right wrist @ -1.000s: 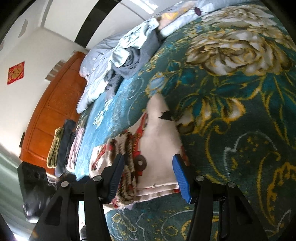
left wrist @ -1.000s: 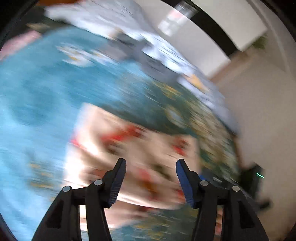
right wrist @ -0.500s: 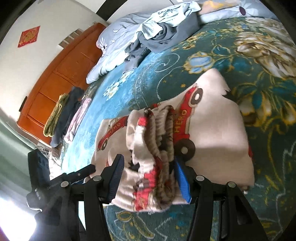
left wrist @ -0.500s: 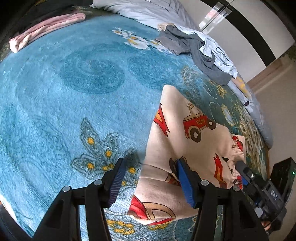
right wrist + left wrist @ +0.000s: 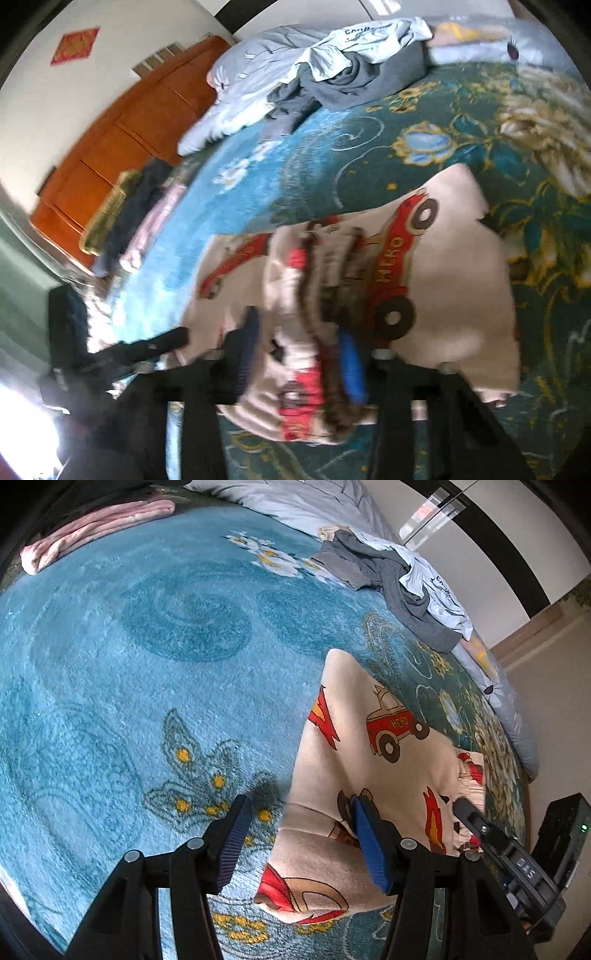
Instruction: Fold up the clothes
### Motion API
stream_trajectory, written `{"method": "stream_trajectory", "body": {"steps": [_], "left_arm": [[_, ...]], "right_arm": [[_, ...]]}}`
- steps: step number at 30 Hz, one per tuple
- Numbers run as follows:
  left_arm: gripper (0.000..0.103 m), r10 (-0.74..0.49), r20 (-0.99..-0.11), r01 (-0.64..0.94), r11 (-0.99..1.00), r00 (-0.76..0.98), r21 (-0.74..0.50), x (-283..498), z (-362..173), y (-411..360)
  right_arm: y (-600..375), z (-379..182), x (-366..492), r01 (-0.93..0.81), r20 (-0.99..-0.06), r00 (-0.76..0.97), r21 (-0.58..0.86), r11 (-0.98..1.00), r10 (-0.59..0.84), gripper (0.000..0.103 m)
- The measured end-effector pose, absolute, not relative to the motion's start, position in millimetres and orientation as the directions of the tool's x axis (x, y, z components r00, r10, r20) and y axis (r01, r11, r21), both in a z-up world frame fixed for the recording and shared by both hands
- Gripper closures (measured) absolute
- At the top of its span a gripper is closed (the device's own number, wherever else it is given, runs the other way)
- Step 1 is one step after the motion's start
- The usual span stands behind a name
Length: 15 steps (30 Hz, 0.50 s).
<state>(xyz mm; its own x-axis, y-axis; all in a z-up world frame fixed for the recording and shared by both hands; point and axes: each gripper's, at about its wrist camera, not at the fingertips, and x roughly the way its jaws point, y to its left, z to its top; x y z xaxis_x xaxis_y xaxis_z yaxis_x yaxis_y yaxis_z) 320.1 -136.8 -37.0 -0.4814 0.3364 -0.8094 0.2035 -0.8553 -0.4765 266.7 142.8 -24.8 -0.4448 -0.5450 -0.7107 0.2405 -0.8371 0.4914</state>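
The fingers (image 5: 236,843) of the left gripper (image 5: 301,843) stand apart, released, straddling the near edge of the cream car-print garment (image 5: 373,760) without pinching it. The right gripper (image 5: 299,363) has its fingers (image 5: 351,369) spread around the bunched waistband end of the same garment (image 5: 443,295); that view is blurred by motion, and the cloth looks to lie between the pads rather than squeezed.

Compared with a second ago, the left gripper has swung from a blurred sweep to a steady pose at the garment's edge, and the right view has closed in on the gathered end. Over the last half second the left side has hardly shifted.

The garment lies on the blue-green floral bedspread (image 5: 155,657), partly doubled over with a thick ridge. I judge both grippers are positioned to take hold for a fold. A rumpled pile of clothes (image 5: 399,579) waits near the pillows.
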Motion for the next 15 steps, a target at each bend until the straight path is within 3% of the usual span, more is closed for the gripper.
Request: {"method": "stream_trajectory", "body": {"steps": [5,11,15], "left_arm": [[0.042,0.397,-0.770,0.165,-0.829,-0.500,-0.535,324,-31,-138],[0.040,0.457,-0.726,0.111,-0.804,-0.514,-0.584,328,-24,-135],[0.039,0.459,-0.744,0.083,-0.823,-0.486,-0.562,326,-26,-123]], "right_arm": [[152,-18,260,0.235,-0.711,-0.446,0.493,-0.838,-0.544,0.086],[184,42,247,0.287,-0.572,-0.548,0.557,-0.779,-0.611,0.086],[199,43,236,0.266,-0.604,-0.553,0.525,-0.809,-0.574,0.086]]}}
